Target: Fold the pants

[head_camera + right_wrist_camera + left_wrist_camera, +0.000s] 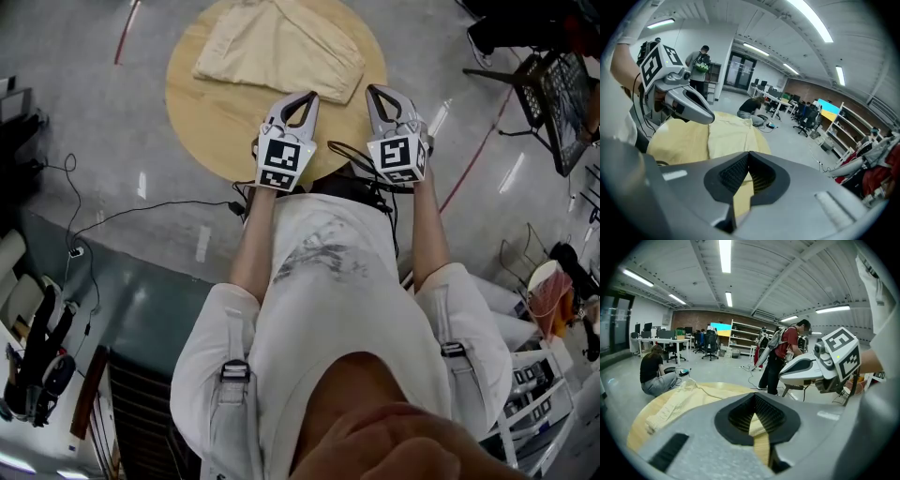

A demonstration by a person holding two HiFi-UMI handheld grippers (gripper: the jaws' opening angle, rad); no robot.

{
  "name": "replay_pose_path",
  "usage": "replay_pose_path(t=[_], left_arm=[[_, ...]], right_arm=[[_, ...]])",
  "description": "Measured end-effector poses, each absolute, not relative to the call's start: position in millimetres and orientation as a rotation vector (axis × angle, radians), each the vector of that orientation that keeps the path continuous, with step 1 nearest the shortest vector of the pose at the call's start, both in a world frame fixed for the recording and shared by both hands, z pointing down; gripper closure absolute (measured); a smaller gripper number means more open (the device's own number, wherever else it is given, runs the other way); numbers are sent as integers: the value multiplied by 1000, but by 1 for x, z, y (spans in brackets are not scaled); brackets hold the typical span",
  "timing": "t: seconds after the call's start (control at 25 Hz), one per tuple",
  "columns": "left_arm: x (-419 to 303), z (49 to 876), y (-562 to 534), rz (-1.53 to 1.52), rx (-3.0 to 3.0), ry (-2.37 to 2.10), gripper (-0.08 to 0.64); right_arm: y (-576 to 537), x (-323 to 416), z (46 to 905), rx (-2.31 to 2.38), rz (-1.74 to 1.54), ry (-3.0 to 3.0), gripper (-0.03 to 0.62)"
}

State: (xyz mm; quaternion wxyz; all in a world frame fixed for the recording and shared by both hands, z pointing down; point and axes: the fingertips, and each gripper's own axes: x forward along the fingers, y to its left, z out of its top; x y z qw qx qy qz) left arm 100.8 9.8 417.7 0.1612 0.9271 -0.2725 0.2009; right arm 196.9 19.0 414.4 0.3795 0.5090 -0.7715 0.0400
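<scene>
Cream pants [279, 45] lie folded on the far half of a round wooden table [214, 117]. My left gripper [304, 97] and right gripper [378, 91] hover side by side over the table's near edge, just short of the pants' near hem. Both are shut with nothing between the jaws. In the left gripper view the closed jaws [753, 395] point over the pants [677, 401], with the right gripper [783, 376] alongside. The right gripper view shows its closed tips [749, 153] above the wood [677, 140], the pants [729, 133] beyond and the left gripper [710, 118] to the left.
Black cables [141, 208] trail over the floor left of the table. A dark chair and rack [553, 84] stand at the far right. One person sits on the floor [654, 373] and another stands [780, 357] beyond the table. Shelving [740, 338] lines the back.
</scene>
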Motion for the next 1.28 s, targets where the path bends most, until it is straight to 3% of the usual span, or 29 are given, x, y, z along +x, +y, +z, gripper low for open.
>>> replay_pose_path(t=[0.68, 1.28], left_arm=[[175, 493, 21, 656, 2506, -902, 533], [177, 532, 23, 648, 2405, -939, 451]], right_arm=[[-9, 252, 489, 888, 27, -2112, 580], [-22, 229, 526, 603, -30, -2154, 499]])
